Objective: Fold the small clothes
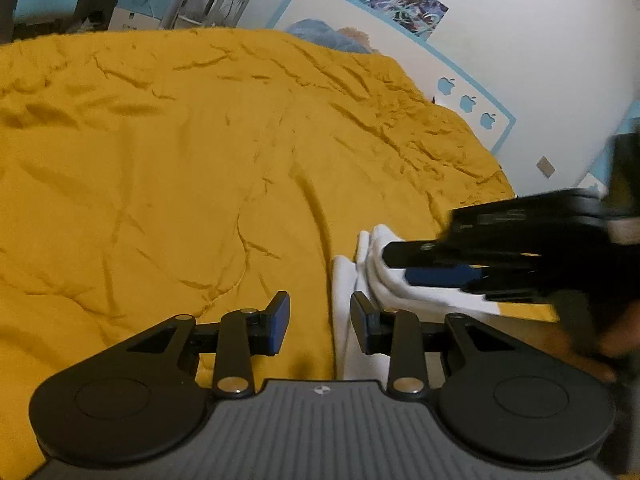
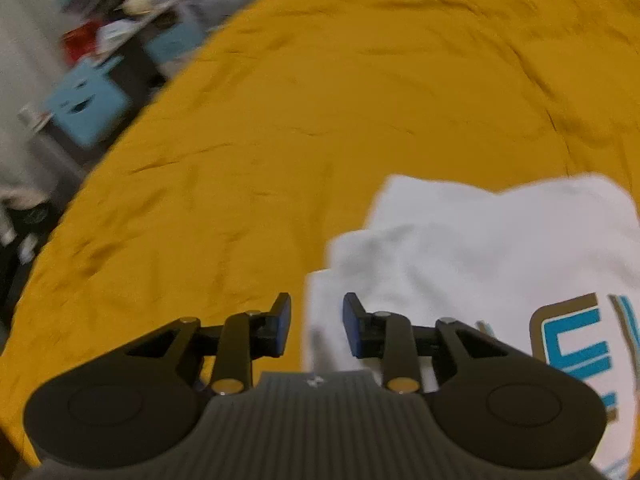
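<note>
A white garment (image 2: pixel 460 248) with a blue and brown print (image 2: pixel 576 344) lies partly folded on the yellow bedspread (image 2: pixel 320 100). In the right wrist view my right gripper (image 2: pixel 316 322) hovers over the garment's left edge. Its jaws stand apart and the pads press on nothing. The left wrist view shows the same white garment (image 1: pixel 372 280) at lower right. There the right gripper (image 1: pixel 396 266) reaches in from the right, blurred, low over the bunched cloth. My left gripper (image 1: pixel 320 320) is open just beside the garment's left edge, with cloth below the gap but none gripped.
The yellow bedspread (image 1: pixel 160 160) stretches wide to the left and far side, wrinkled. A white wall (image 1: pixel 520 60) with blue-edged posters borders the bed on the right. A blue pillow (image 1: pixel 332 38) lies at the far edge. Shelves and a blue box (image 2: pixel 86 110) stand beyond the bed.
</note>
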